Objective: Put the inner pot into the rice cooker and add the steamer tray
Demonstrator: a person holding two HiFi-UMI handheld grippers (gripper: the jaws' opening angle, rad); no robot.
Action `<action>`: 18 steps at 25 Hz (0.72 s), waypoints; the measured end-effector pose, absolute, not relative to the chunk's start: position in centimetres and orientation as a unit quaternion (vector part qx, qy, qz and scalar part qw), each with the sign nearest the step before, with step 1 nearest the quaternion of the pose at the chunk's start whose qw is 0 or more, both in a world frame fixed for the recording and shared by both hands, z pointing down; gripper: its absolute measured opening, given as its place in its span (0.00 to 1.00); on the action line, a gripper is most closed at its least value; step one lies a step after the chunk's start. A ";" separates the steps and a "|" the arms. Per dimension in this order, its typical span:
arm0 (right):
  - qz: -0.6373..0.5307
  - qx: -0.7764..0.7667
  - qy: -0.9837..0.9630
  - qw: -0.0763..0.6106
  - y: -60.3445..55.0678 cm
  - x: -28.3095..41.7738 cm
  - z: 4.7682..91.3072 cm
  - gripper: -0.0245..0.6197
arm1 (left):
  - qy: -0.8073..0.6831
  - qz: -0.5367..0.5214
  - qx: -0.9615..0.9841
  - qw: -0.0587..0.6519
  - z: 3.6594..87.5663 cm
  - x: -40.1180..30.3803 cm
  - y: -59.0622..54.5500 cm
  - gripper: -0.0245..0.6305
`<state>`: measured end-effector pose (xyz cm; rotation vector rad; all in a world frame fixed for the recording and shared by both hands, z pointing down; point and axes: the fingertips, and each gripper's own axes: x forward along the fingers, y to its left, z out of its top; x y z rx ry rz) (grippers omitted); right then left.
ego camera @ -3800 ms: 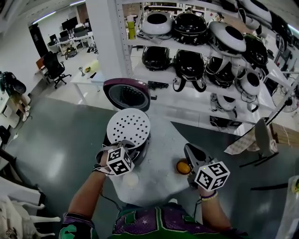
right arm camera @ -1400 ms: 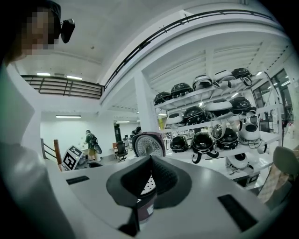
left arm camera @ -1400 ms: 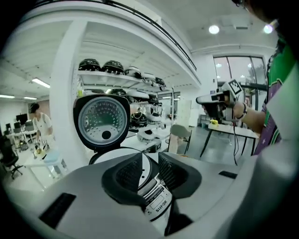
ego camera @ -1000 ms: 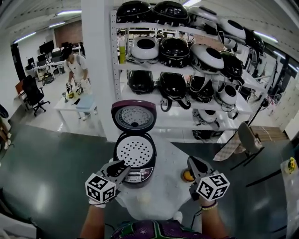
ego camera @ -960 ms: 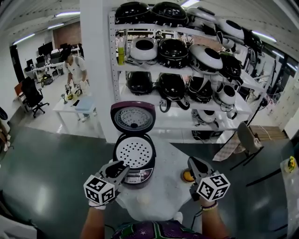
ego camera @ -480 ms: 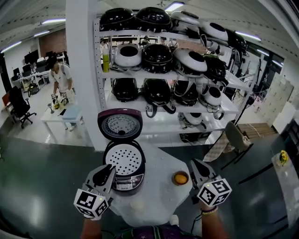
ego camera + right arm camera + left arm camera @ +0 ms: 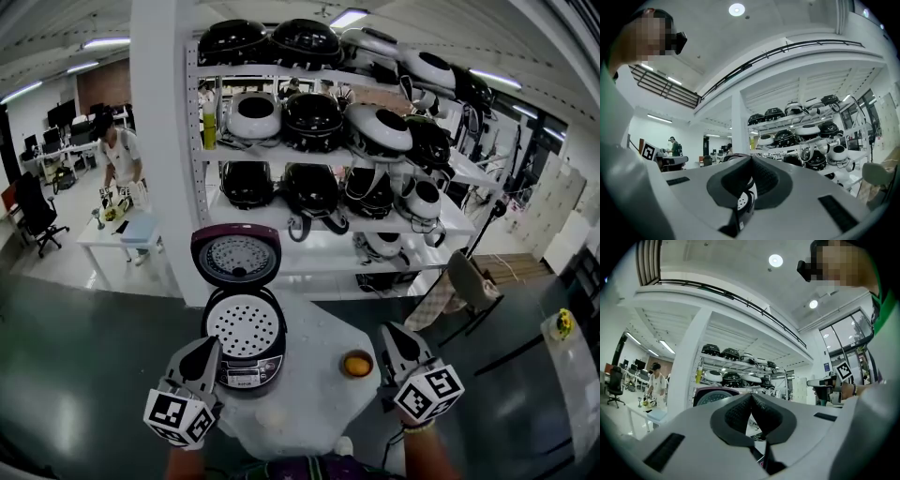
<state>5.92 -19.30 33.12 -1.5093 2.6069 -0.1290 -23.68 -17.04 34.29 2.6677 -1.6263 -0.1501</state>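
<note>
The dark purple rice cooker (image 7: 242, 361) stands on the round white table (image 7: 309, 398) with its lid (image 7: 234, 255) up. The white perforated steamer tray (image 7: 242, 325) lies flat in its mouth; the inner pot is hidden beneath. My left gripper (image 7: 208, 344) hovers just left of the cooker's front. Its jaws have just closed, and in the left gripper view (image 7: 751, 397) the pads meet with nothing between them. My right gripper (image 7: 387, 330) is shut and empty to the right of the cooker; behind its closed pads (image 7: 751, 159) a slice of the tray (image 7: 742, 201) shows.
A small bowl with an orange thing (image 7: 356, 364) sits on the table near the right gripper. Shelves (image 7: 319, 211) full of rice cookers stand behind the table. A person (image 7: 117, 155) works at a far white desk on the left. A chair (image 7: 464, 281) stands at the right.
The tray, earlier held over the cooker, now rests in it. Both grippers have risen and drawn back from the cooker. The left jaws have closed. The head view has tilted up.
</note>
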 end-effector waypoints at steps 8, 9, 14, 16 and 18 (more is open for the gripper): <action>-0.052 -0.500 0.863 0.049 -20.2 5.5 33.9 0.05 | -0.530 -0.039 0.847 0.018 35.2 -24.0 -17.2 0.07; -0.052 -0.502 0.862 0.048 -20.2 5.4 34.1 0.05 | -0.529 -0.039 0.848 0.020 35.5 -24.1 -17.2 0.07; -0.055 -0.510 0.858 0.042 -20.3 5.3 34.6 0.05 | -0.527 -0.033 0.849 0.022 35.9 -24.3 -17.2 0.07; -0.057 -0.513 0.855 0.041 -20.4 5.3 34.7 0.04 | -0.524 -0.030 0.851 0.023 36.1 -24.3 -17.3 0.07; -0.059 -0.516 0.854 0.040 -20.5 5.3 34.9 0.04 | -0.522 -0.026 0.852 0.025 36.2 -24.3 -17.2 0.07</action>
